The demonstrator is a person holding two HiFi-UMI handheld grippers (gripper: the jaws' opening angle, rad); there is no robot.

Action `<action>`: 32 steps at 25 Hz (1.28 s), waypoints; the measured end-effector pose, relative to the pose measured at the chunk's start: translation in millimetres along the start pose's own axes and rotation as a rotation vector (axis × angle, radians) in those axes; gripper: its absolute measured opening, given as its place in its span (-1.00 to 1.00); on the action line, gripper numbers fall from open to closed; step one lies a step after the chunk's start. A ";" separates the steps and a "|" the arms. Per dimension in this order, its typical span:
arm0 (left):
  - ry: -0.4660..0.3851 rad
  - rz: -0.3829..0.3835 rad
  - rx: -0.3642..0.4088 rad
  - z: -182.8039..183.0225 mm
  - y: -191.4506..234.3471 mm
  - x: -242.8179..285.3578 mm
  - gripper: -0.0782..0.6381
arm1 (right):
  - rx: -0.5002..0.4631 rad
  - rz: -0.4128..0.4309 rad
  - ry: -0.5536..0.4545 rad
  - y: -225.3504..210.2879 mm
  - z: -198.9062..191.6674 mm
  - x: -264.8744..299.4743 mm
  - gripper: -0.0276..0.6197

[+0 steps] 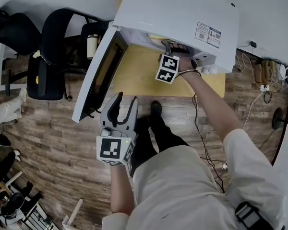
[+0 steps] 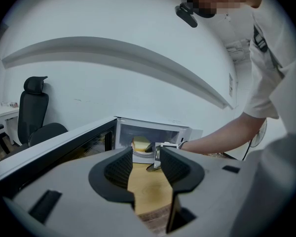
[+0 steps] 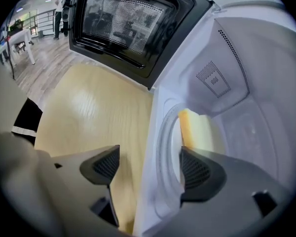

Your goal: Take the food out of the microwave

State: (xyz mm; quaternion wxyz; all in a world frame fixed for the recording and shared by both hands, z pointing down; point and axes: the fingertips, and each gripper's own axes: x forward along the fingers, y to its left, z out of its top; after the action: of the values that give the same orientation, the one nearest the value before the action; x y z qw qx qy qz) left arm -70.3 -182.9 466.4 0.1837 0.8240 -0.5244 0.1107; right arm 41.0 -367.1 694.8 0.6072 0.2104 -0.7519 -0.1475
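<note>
1 microwave (image 1: 182,18) open, 1 food (image 3: 197,132) inside; L gripper (image 2: 147,164), R gripper (image 3: 150,164): jaws apart.

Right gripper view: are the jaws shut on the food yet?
No: the right gripper has its jaws apart, and the yellow food sits beyond them inside the microwave.

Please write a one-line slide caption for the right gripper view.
Open right gripper at the open microwave, jaws astride the rim of the plate carrying yellow food.
</note>
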 end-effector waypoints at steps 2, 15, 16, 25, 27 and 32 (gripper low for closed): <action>0.000 0.001 0.000 -0.9 -1.3 -1.2 -0.34 | 0.005 0.000 -0.004 3.2 0.6 -2.6 0.27; -0.002 0.000 0.002 -4.9 -11.3 -7.0 -0.34 | 0.034 -0.015 -0.030 18.0 0.8 -16.3 0.08; -0.002 0.000 0.002 -5.2 -11.8 -7.2 -0.34 | 0.038 -0.017 -0.031 18.4 0.7 -17.0 0.07; 0.003 -0.001 0.003 -7.3 -15.1 -10.2 -0.34 | 0.000 -0.109 -0.025 14.8 -0.5 -21.7 -0.20; 0.003 0.002 0.004 -7.1 -14.5 -10.5 -0.34 | 0.005 -0.139 -0.028 11.0 -0.6 -21.7 -0.28; 0.004 0.007 0.003 -7.1 -11.7 -13.0 -0.34 | -0.001 -0.184 -0.035 7.7 -0.5 -21.0 -0.42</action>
State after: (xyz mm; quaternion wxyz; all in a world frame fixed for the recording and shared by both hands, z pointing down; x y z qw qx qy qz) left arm -65.2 -164.8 465.8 0.1832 0.8223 -0.5266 0.1138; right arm 44.2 -350.0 680.7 0.5780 0.2758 -0.7397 -0.2066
